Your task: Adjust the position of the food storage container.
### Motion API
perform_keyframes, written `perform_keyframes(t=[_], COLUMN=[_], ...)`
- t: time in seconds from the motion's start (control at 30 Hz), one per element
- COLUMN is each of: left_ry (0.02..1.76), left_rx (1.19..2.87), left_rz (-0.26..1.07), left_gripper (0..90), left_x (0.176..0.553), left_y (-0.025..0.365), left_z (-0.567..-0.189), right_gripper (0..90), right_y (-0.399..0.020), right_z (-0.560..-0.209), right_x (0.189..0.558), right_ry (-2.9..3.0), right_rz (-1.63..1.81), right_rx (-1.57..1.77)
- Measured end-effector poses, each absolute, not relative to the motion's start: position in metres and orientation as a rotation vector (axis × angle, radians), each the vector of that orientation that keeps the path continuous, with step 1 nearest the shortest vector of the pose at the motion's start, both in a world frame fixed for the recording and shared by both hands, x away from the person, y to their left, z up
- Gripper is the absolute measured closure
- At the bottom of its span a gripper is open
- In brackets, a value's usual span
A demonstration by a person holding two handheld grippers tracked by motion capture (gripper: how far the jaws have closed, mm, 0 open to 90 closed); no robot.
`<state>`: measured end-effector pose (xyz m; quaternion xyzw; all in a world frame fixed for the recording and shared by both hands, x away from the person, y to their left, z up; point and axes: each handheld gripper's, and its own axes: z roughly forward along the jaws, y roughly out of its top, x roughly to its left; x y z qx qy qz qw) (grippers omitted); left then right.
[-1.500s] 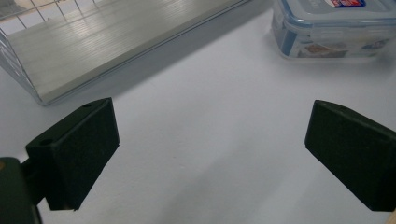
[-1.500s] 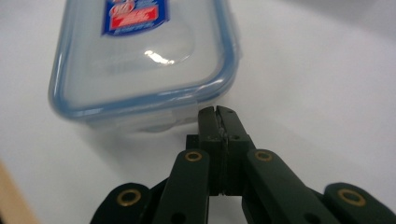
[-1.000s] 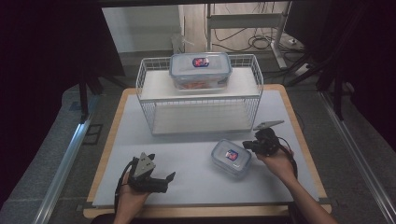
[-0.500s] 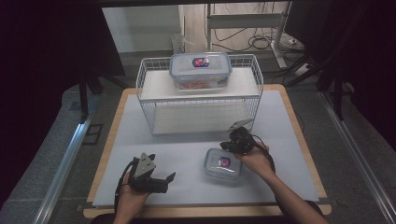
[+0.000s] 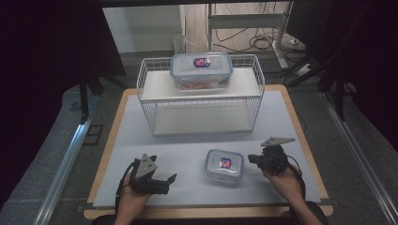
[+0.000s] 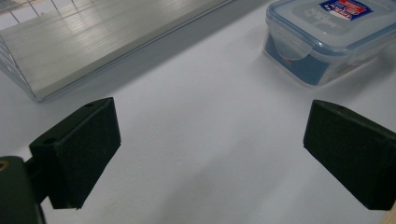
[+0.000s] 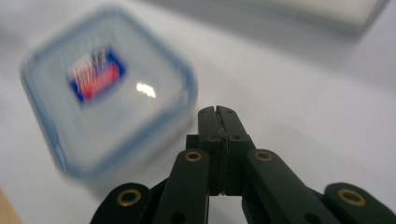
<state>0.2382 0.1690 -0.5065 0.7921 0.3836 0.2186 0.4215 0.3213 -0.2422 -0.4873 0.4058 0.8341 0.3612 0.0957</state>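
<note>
My right claw (image 5: 253, 159) is pressed together with nothing between the jaws, just beside the right edge of the small box (image 5: 224, 165), which sits flat on the tabletop (image 5: 197, 140) in front of the rack (image 5: 201, 101). In the right gripper view the closed tips (image 7: 218, 114) sit at the box's (image 7: 109, 88) near corner; I cannot tell whether they touch it. My left claw (image 5: 164, 180) stands apart and empty, low over the tabletop, well to the left of the box; in the left gripper view its pads (image 6: 81, 149) frame bare surface, with the box (image 6: 327, 37) off to the upper right.

The risk I see is nudging with a shut tip. A narrow point against a rounded corner would likely spin the box rather than slide it straight, and it could skid out of line with the left claw. Push too high on the lid and it may tip or pop a latch. If I try to grasp without first parting the jaws, I will only shove it away. The bigger box (image 5: 202, 70) on the rack is well apart, so I do not expect trouble there.
</note>
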Motion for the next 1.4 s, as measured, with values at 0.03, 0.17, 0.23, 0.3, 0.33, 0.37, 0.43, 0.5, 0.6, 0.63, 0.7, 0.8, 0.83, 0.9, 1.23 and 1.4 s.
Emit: perform_keyframes(t=[0.03, 0.17, 0.23, 0.3, 0.33, 0.37, 0.43, 0.5, 0.6, 0.63, 0.7, 0.8, 0.83, 0.9, 1.23, 1.4], left_ry=[0.961, 0.961, 0.963, 0.965, 0.965, 0.967, 0.966, 0.964, 0.967, 0.968, 0.967, 0.965, 0.967, 0.967, 0.993, 1.008], left_rx=[1.986, 1.989, 1.988, 1.986, 1.986, 1.989, 1.992, 1.995, 1.992, 1.993, 1.994, 1.99, 1.991, 1.993, 1.981, 1.994], left_rz=[0.547, 0.546, 0.545, 0.539, 0.539, 0.535, 0.534, 0.534, 0.532, 0.532, 0.532, 0.53, 0.528, 0.526, 0.479, 0.492], left_gripper=[3.9, 3.9, 3.9, 3.9, 3.9, 3.9, 3.9, 3.9, 4.0, 4.0, 4.0, 4.1, 4.1, 4.1, 9.1, 9.1], left_x=[0.238, 0.238, 0.239, 0.239, 0.239, 0.24, 0.24, 0.24, 0.24, 0.24, 0.24, 0.24, 0.24, 0.24, 0.241, 0.242], left_y=[0.169, 0.168, 0.168, 0.169, 0.169, 0.169, 0.168, 0.168, 0.168, 0.168, 0.168, 0.168, 0.167, 0.167, 0.177, 0.18], left_z=[-0.507, -0.507, -0.507, -0.508, -0.508, -0.508, -0.508, -0.508, -0.508, -0.509, -0.509, -0.508, -0.509, -0.509, -0.512, -0.514], right_gripper=[89.2, 89.1, 89.2, 89.2, 89.2, 89.3, 89.3, 89.3, 89.3, 89.3, 89.3, 89.3, 89.3, 89.3, 66.8, 51.6], right_y=[-0.245, -0.236, -0.231, -0.228, -0.228, -0.224, -0.222, -0.213, -0.202, -0.198, -0.191, -0.185, -0.181, -0.179, -0.195, -0.206], right_z=[-0.494, -0.498, -0.498, -0.499, -0.499, -0.499, -0.499, -0.5, -0.5, -0.5, -0.5, -0.5, -0.5, -0.5, -0.491, -0.496], right_x=[0.315, 0.315, 0.317, 0.321, 0.321, 0.325, 0.326, 0.331, 0.332, 0.333, 0.333, 0.334, 0.335, 0.336, 0.325, 0.324], right_ry=[2.488, 2.526, 2.53, 2.535, 2.535, 2.536, 2.541, 2.557, 2.585, 2.593, 2.604, 2.609, 2.612, 2.614, 2.513, 2.508], right_rz=[1.07, 1.071, 1.05, 1.064, 1.064, 1.069, 1.072, 1.086, 1.095, 1.094, 1.096, 1.097, 1.1, 1.098, 1.012, 1.017], right_rx=[1.228, 1.211, 1.2, 1.205, 1.205, 1.201, 1.198, 1.188, 1.154, 1.142, 1.123, 1.113, 1.104, 1.093, 0.927, 0.924])
